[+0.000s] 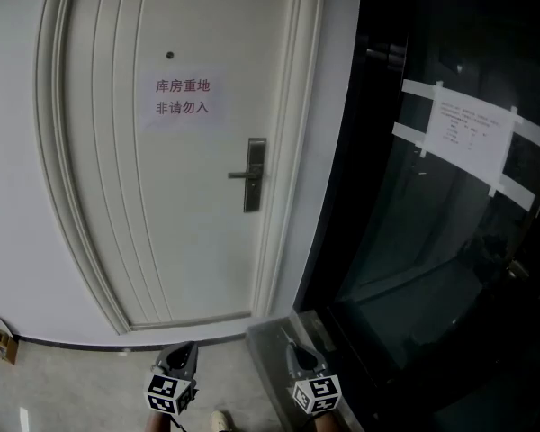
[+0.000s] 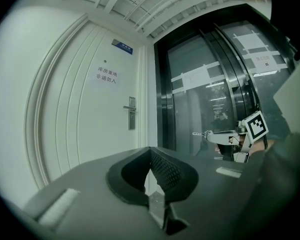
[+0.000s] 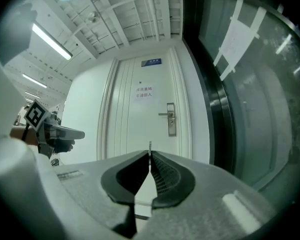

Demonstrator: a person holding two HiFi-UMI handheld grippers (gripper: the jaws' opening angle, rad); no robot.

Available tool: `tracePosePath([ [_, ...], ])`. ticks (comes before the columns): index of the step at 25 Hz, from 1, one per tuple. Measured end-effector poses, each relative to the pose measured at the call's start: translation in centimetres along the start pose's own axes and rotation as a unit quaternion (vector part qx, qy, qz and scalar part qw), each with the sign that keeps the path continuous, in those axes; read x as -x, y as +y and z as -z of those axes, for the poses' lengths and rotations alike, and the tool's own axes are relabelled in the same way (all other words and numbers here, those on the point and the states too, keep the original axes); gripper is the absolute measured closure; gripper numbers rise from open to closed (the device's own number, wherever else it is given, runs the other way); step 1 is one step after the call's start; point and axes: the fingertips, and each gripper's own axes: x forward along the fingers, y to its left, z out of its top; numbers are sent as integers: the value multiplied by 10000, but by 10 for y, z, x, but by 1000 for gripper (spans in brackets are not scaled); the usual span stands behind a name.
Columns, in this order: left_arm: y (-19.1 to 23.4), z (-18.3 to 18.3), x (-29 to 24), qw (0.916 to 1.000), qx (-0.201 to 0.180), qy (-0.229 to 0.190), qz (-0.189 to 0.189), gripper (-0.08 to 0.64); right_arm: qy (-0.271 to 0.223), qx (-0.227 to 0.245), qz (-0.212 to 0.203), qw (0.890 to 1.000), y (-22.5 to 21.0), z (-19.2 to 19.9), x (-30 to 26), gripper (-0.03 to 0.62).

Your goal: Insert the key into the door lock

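Judging by how things lay, the approach to the door was taken as the step in hand, with insertion not yet begun. The right gripper [image 3: 150, 156] was seen with its dark ribbed jaws pressed together on a thin silver metal key [image 3: 150, 146], whose blade stood out past the tips at the centre of the right gripper view; in the left gripper view the same key [image 2: 199, 133] was shown jutting from that gripper at the right of the frame. The left gripper [image 2: 150, 151] was seen with its jaws closed on nothing. In the head view both tools were placed at the bottom edge, well apart from the tall silver lock plate [image 1: 255, 187] and its lever handle [image 1: 238, 175], fixed at the right side of the white panelled door [image 1: 144, 196] near mid-frame. A keyhole could not be made out on the plate at this range. The next move was judged to call for the key to be brought close to the plate, the slot to be found, and the blade to be lined up level with it before being pushed in
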Motion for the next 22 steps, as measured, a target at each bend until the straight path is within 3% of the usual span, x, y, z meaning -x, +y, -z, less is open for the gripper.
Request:
tracePosePath([
  [14, 118, -17, -129, 9999, 14, 47, 164, 557, -37, 15, 118, 9999, -23, -24, -171, 583],
  [22, 164, -22, -179, 9998, 17, -9, 207, 557, -61, 29, 186, 9998, -34, -26, -238, 583],
])
